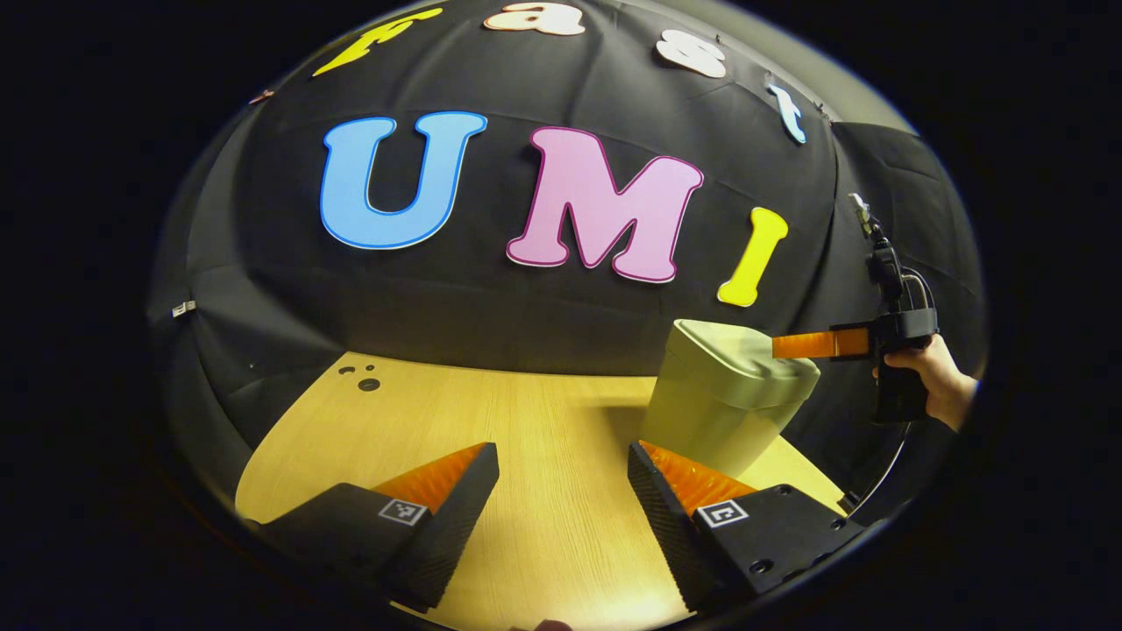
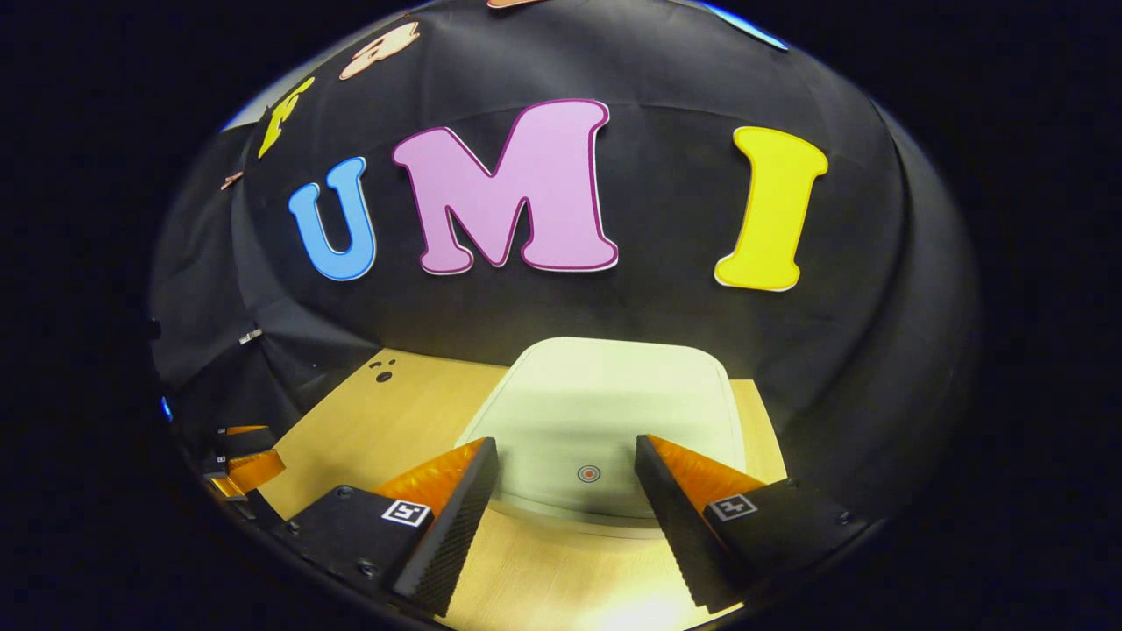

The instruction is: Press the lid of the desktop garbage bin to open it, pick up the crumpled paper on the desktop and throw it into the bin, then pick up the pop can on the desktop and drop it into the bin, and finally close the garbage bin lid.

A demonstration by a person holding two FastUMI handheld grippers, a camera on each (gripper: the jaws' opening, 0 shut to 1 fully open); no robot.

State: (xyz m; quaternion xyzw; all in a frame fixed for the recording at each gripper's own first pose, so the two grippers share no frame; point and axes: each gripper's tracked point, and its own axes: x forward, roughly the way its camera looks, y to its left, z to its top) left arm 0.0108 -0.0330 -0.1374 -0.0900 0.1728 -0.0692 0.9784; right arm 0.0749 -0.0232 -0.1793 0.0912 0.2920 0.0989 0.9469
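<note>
A pale green desktop bin (image 1: 723, 399) stands on the wooden table (image 1: 491, 412) toward the right, its lid down. In the right gripper view the lid (image 2: 605, 412) lies flat just below and ahead, with a small red ring mark (image 2: 589, 474) near its front edge. My right gripper (image 2: 565, 491) hovers open over that front edge, nothing between its fingers. In the left gripper view the right gripper (image 1: 789, 345), held by a hand (image 1: 938, 381), reaches over the bin's top. My left gripper (image 1: 563, 482) stands open above bare table, left of the bin.
Small dark holes (image 1: 364, 379) mark the table's far left corner. The black cloth wall runs close behind the bin. The left gripper's fingers (image 2: 241, 460) show at the lower left of the right gripper view.
</note>
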